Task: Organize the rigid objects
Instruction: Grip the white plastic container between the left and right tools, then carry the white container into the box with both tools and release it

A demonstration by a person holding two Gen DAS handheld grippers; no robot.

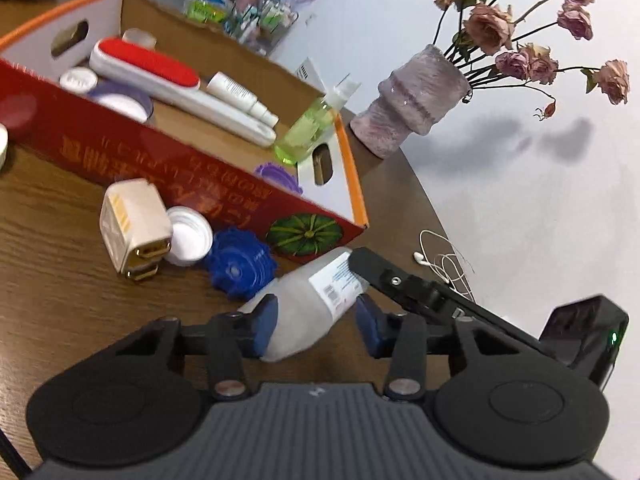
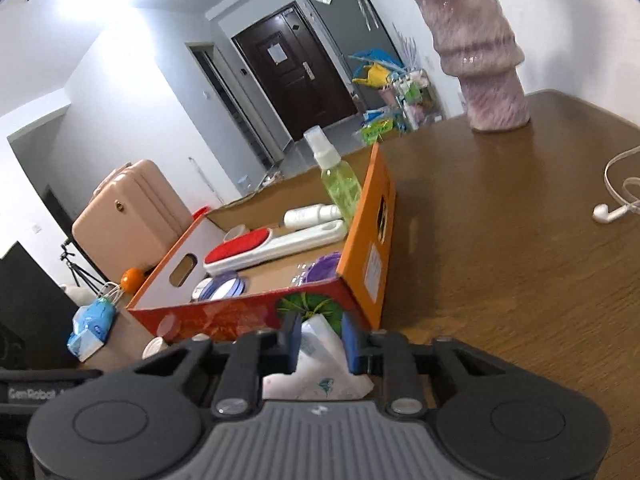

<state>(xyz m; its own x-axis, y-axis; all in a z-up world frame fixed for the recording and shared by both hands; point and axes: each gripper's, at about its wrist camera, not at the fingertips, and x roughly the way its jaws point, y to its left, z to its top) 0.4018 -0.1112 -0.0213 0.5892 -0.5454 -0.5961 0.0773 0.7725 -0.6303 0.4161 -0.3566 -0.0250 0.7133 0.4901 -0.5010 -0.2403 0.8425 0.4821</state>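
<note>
Bottle (image 1: 308, 304) — frosted, tapered, white plastic.

The bench (image 1: 60, 280) is dark brown woodgrain. The cardboard box (image 1: 224, 204) is red outside with gold lettering and a green striped pumpkin print, orange along its rim, white and plain brown inside. In it lie a white brush with a red pad (image 1: 152, 68) and a pale green spray bottle (image 1: 308, 128). The lying bottle (image 1: 308, 304) is frosted white; the vase (image 1: 416, 100) is mottled mauve.

Home: front door (image 2: 286, 76), suitcase (image 2: 132, 216), flowers (image 1: 532, 36).
</note>
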